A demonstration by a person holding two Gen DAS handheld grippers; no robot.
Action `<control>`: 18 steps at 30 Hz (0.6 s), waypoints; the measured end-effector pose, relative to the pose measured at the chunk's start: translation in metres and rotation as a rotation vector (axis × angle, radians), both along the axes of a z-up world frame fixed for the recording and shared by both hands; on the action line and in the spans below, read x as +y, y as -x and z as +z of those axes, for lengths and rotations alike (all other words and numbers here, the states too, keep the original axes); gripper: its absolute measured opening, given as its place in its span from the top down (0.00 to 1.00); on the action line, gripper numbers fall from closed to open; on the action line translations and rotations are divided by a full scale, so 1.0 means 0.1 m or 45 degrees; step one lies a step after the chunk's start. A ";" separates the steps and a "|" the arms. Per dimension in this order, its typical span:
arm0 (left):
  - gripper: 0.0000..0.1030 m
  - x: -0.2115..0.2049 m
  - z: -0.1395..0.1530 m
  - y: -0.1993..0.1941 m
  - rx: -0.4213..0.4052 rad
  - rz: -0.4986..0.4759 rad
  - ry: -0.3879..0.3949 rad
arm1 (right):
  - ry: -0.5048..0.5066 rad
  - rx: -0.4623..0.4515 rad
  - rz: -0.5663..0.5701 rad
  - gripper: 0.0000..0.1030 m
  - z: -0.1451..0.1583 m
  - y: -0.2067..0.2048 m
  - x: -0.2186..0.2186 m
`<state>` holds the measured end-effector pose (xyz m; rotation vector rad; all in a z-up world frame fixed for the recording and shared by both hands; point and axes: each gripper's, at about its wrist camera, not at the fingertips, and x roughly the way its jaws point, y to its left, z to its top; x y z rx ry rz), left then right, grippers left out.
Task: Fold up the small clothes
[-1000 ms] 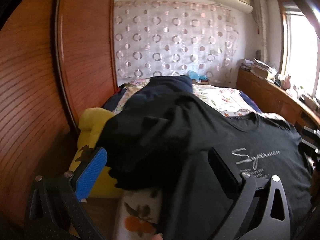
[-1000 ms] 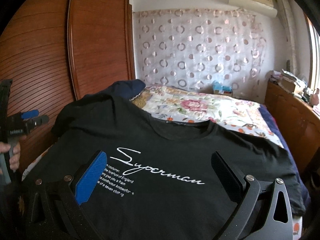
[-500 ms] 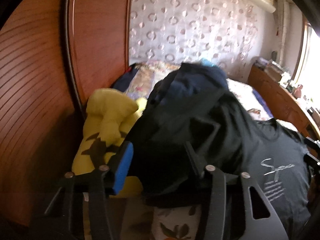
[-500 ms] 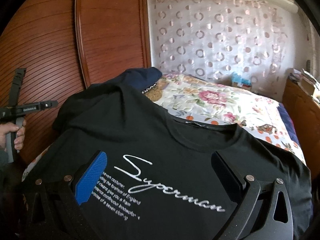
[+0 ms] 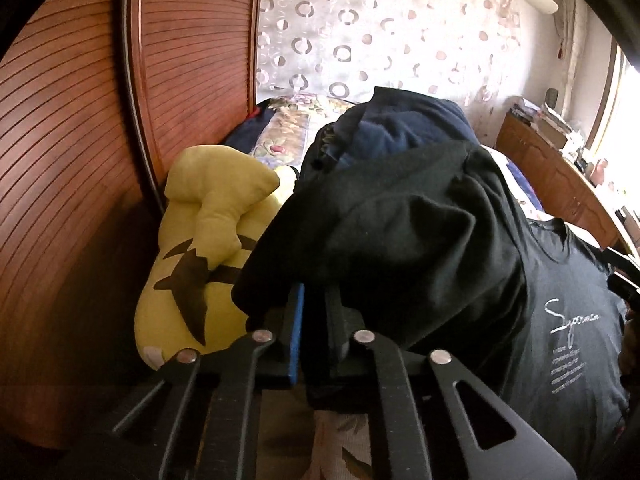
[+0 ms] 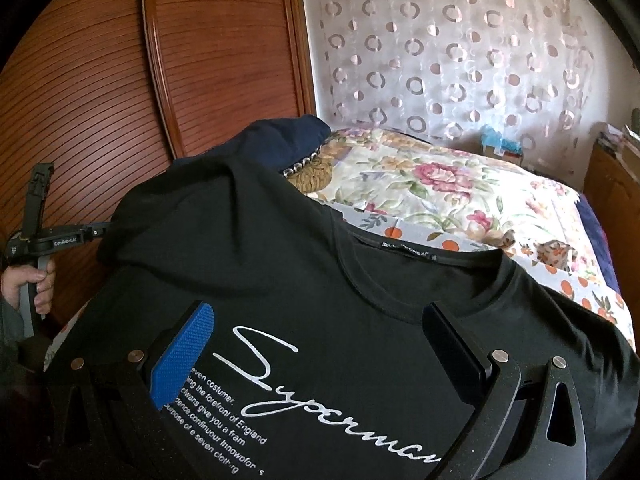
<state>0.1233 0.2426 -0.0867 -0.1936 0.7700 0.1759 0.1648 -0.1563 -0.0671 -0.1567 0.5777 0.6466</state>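
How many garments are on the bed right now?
2. A black T-shirt spread at the near end, its sleeve pinched in the left gripper; a navy garment bunched behind it near the wardrobe. More may lie hidden beneath them.

We cannot see the left gripper's (image 5: 314,312) fingertips; the bunched sleeve of the black T-shirt (image 5: 420,240) covers them. The shirt's lower hem runs off the bottom edge of the right wrist view, and its small print (image 6: 224,420) is partly behind the right gripper (image 6: 320,344). The neck label (image 6: 406,245) is too small to read. The yellow plush toy (image 5: 208,248) is partly hidden behind the sleeve.
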 end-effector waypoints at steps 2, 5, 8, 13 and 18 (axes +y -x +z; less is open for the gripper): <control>0.98 0.02 0.00 -0.02 0.000 0.004 -0.003 | -0.004 0.006 -0.003 0.00 -0.02 -0.01 -0.01; 0.99 0.01 0.06 0.02 -0.027 0.018 -0.014 | -0.012 0.015 -0.015 0.00 -0.03 -0.01 0.00; 0.99 -0.04 0.23 0.15 -0.092 0.032 -0.040 | -0.014 0.013 -0.025 0.00 -0.02 0.00 -0.01; 0.99 -0.23 0.64 0.31 -0.205 -0.004 -0.086 | -0.025 0.013 -0.052 0.00 -0.03 0.01 -0.02; 0.99 -0.60 1.07 0.27 -0.290 -0.141 -0.143 | -0.034 0.002 -0.069 0.00 -0.01 0.08 -0.01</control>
